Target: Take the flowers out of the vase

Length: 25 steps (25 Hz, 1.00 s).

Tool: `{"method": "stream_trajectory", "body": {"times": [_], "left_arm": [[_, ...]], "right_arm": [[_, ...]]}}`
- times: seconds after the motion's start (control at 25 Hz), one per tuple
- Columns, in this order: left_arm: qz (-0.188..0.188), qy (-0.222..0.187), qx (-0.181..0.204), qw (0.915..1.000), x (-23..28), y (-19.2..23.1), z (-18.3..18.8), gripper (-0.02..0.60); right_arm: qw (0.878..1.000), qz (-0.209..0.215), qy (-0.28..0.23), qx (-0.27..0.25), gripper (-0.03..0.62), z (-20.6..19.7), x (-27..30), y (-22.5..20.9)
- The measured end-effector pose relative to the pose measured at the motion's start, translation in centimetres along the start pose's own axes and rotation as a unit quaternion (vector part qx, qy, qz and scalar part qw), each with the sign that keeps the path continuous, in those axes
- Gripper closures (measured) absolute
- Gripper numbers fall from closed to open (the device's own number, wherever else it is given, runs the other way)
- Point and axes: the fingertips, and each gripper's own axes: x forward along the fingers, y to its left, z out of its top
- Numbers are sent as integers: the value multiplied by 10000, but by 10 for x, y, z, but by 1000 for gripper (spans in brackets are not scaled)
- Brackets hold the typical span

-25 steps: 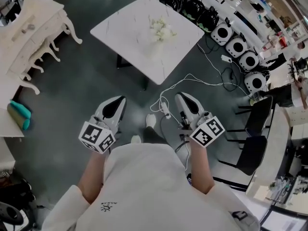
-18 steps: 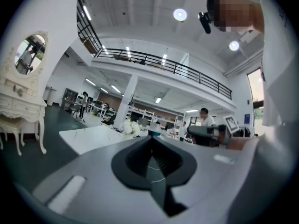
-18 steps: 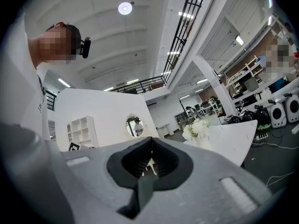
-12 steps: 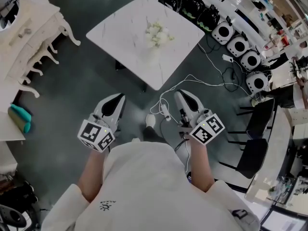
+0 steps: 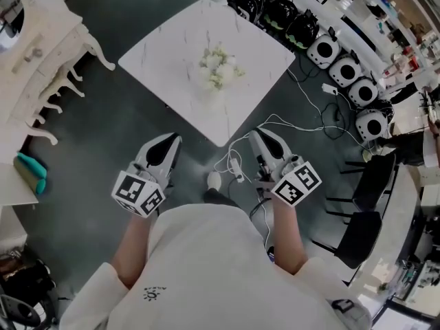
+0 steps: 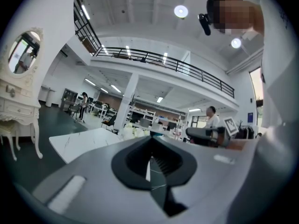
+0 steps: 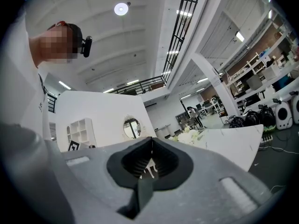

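Observation:
A bunch of white flowers (image 5: 218,66) stands in the middle of a white marble table (image 5: 172,43); the vase under it is hidden by the blooms. Both grippers are held level at waist height, short of the table's near corner. My left gripper (image 5: 167,141) is shut with nothing in it, and so is my right gripper (image 5: 265,137). Past the shut left jaws, the left gripper view shows the flowers (image 6: 133,132) on the table (image 6: 79,141). In the right gripper view the flowers (image 7: 189,136) and the table (image 7: 233,141) lie ahead to the right.
A white dressing table (image 5: 41,67) with a mirror stands at the left. White cables (image 5: 237,160) trail over the dark floor by the table's corner. Round white devices (image 5: 344,71) line the right side, near a black chair (image 5: 364,198).
The table and flowers have slid down the head view towards me. Both grippers have been carried forward with the person, still shut and side by side.

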Motion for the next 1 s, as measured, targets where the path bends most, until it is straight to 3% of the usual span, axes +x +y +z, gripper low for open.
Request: {"method": "stream_trajectory", "body": {"times": [0.56,1.0], "left_arm": [[216,-25,46,9998,88,25,12,592],[519,-40,80,9986,119,36,11,592]], "right_arm": [[9993,308,209,-37,594,22,45,-81],[9967,685,436,-11,594,19,66,-117]]}}
